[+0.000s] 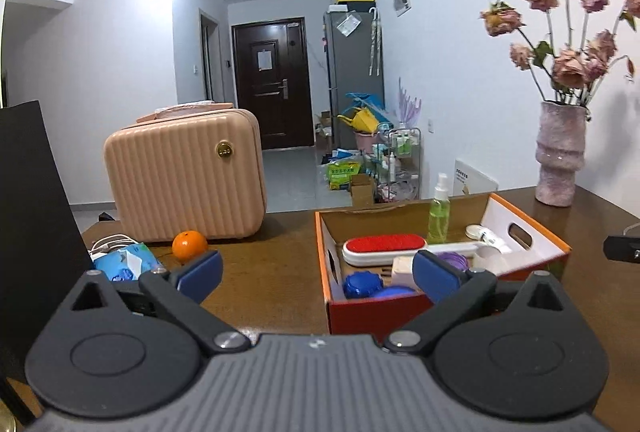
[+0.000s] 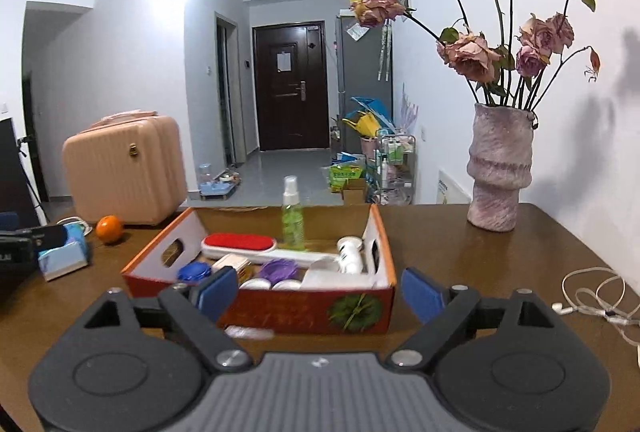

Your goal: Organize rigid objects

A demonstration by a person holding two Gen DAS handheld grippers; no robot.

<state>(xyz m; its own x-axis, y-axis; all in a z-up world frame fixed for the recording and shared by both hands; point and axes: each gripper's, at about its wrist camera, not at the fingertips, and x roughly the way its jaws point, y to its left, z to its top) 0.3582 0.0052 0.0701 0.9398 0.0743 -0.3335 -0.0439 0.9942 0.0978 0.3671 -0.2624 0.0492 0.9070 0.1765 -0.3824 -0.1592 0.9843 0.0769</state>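
An open orange cardboard box [image 1: 368, 308] [image 2: 304, 308] sits on the brown table. It holds a red-and-white lint brush [image 1: 384, 248] [image 2: 240, 244], a green spray bottle [image 1: 439, 210] [image 2: 293, 216], blue lids [image 1: 362, 284] [image 2: 194, 270], a purple lid [image 2: 278, 268] and white jars [image 2: 350, 252]. My left gripper [image 1: 318, 274] is open and empty, just before the box's near left corner. My right gripper [image 2: 318, 294] is open and empty, just before the box's front wall.
A pink suitcase [image 1: 184, 172] [image 2: 124, 168], an orange [image 1: 189, 245] [image 2: 109, 229] and a blue tissue pack [image 1: 128, 262] [image 2: 64, 256] stand left of the box. A vase of dried roses [image 1: 560, 152] [image 2: 500, 168] stands at right. White earphones [image 2: 596, 296] lie at far right.
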